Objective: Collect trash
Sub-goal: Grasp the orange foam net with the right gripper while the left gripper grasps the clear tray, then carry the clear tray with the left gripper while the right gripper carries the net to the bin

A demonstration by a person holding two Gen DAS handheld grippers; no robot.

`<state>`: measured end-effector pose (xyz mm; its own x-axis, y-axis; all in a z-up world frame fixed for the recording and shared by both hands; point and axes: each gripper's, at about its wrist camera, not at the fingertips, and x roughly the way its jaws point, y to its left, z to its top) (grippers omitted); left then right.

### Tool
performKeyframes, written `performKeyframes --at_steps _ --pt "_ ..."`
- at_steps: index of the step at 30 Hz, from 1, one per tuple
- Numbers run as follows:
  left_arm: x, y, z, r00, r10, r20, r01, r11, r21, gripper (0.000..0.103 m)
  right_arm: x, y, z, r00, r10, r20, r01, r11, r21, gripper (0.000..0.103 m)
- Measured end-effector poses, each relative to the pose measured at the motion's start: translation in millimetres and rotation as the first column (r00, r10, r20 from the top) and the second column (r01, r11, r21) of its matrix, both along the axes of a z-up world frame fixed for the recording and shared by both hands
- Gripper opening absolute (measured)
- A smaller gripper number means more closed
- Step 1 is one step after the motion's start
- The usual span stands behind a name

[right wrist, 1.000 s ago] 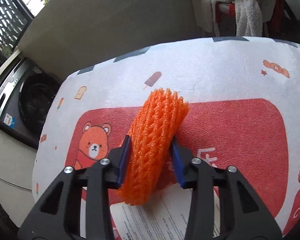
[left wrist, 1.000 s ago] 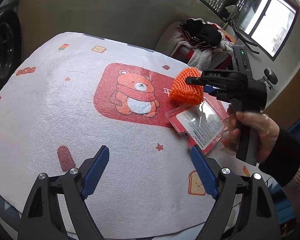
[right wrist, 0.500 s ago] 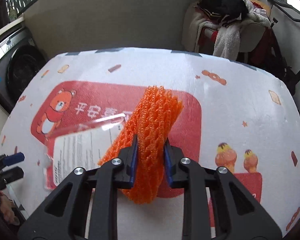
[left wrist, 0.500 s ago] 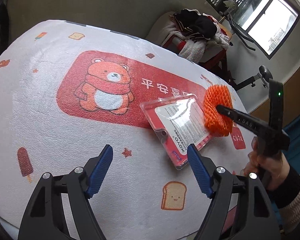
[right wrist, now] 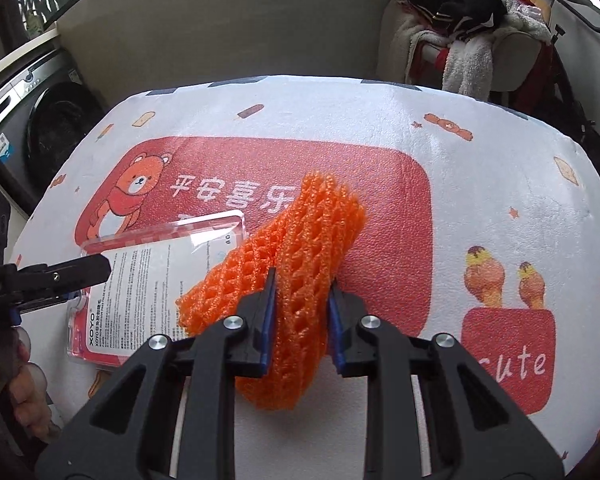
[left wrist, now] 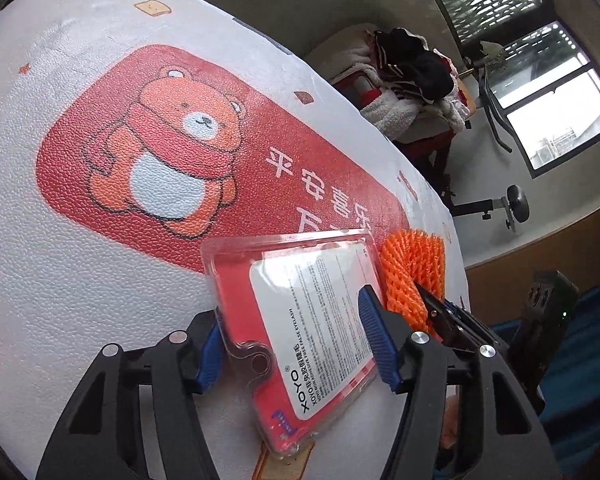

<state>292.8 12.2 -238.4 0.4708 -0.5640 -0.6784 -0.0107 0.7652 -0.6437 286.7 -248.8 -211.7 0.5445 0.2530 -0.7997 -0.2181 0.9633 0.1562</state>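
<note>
Right gripper (right wrist: 300,320) clamped on orange foam net (right wrist: 296,264): light, squashy, grips anywhere. Left gripper (left wrist: 296,344) jaws just closing, astride clear pack (left wrist: 300,320) lying near table (left wrist: 60,280) edge, contact unclear. Pack stiff, slick, light; pinch long edges.

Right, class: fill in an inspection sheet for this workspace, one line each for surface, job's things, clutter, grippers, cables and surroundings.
Surface: table cover with bear print.
Job's things: orange foam net; clear eyelash package flat on cover.
Clutter: nothing seen.
Grippers: right gripper shut on net; left gripper has been closing, its fingers straddle the package, contact unclear.
Cables: nothing seen.
Surroundings: washing machine, chair piled with clothes, window.
</note>
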Motion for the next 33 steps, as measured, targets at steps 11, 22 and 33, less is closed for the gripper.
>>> performKeyframes --at_steps 11,22,33 --pt "-27.3 8.7 42.2 0.993 -0.057 0.108 0.047 0.994 0.098 0.018 -39.1 13.6 21.0 0.998 0.052 0.037 -0.054 0.997 0.051 0.025" --pt "-75.2 17.9 95.9 0.972 -0.132 0.195 0.086 0.970 0.226 0.013 -94.0 0.3 59.7 0.994 0.023 0.110 -0.032 0.996 0.085 0.025" --pt "-153.3 -6.6 115.9 0.930 -0.284 0.234 0.194 0.919 0.343 0.013 -158.8 -4.9 78.1 0.988 0.016 0.154 -0.027 0.997 0.072 0.025"
